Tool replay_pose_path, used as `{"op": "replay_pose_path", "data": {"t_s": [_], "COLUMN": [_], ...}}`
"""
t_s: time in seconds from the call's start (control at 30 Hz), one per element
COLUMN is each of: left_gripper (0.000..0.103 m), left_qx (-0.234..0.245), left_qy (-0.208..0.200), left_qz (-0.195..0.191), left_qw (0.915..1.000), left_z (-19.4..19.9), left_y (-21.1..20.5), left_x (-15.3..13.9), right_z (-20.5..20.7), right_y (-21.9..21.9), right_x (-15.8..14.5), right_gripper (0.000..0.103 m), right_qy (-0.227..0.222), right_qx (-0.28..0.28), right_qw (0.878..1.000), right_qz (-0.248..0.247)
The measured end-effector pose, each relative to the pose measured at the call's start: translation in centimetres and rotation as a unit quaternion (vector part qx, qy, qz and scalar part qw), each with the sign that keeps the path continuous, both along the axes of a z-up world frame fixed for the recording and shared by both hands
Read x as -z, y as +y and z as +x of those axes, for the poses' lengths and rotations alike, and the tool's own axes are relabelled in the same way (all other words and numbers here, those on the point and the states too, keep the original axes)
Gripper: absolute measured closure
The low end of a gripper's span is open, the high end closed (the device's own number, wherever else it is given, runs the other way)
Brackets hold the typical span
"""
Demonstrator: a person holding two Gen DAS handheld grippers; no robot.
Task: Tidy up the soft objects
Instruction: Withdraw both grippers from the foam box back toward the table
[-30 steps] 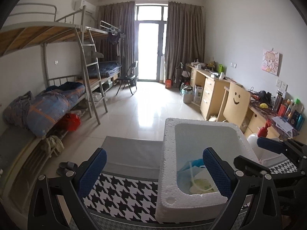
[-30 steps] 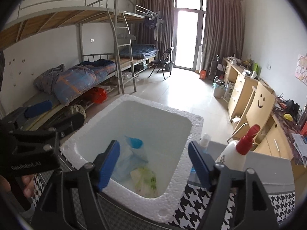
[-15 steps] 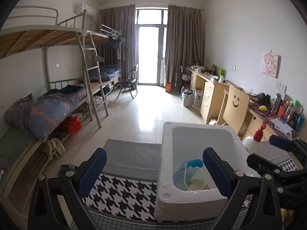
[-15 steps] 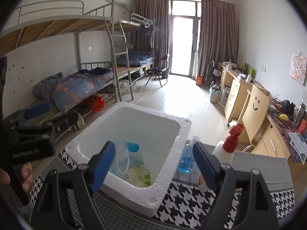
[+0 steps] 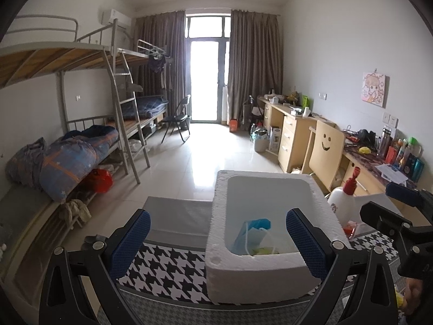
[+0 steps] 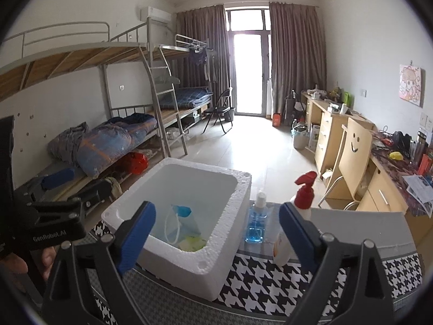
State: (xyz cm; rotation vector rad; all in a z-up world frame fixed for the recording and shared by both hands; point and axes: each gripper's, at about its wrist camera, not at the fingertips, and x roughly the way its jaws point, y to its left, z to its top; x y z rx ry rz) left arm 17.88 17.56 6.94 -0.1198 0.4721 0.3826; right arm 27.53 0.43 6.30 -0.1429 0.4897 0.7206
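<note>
A white foam box (image 5: 259, 276) stands on the houndstooth-patterned surface (image 5: 173, 265), open at the top. Inside it, at the near end of the floor, lie the soft things: a blue pouch (image 5: 254, 234) with a white cord and, just beside it on the right, a pale green packet (image 5: 263, 250); the two touch or overlap.

The left tool (image 5: 219, 246) hangs above the near edge of the surface with its blue pads set wide apart and nothing between them. Its right pad shows in front of the box's right wall, its left pad over the bare pattern to the left of the box. The pouch lies beyond the pads, lower in the box, apart from both.

The right tool (image 6: 216, 235) has its jaws opening, with nothing gripped. Seen along it, the box sits left of centre, and the blue pouch (image 6: 180, 223) and green packet (image 6: 192, 243) lie inside, past the left pad and clear of it. To the right of the box stand a small blue-liquid bottle (image 6: 255, 222) and a white spray bottle with a red trigger (image 6: 296, 216), the latter partly behind the right pad.
</note>
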Motion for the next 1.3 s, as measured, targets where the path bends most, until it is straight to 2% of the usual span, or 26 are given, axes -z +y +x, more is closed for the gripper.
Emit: {"op": "replay_pose_path", "data": {"t_s": [0.3,1.3], "left_gripper": [0.002,0.001], "left_qx": [0.012,0.060], "left_qy": [-0.005,-0.030], "left_qz": [0.006,0.006], "left_qw": [0.9999,0.9977], "left_z": [-0.8,-4.2], "left_y": [-1.6,-6.1], "left_x": [-0.2,-0.1], "right_z": [-1.8,-5.1], "right_y": [-1.4,-6.6], "right_x": [-0.4,-0.3], "right_gripper": [0.008,0.008], "right_qy": [-0.019,-0.035], "right_qx": [0.004,0.017], "right_qw": [1.000,0.999], "right_qz": [0.005,0.033]}}
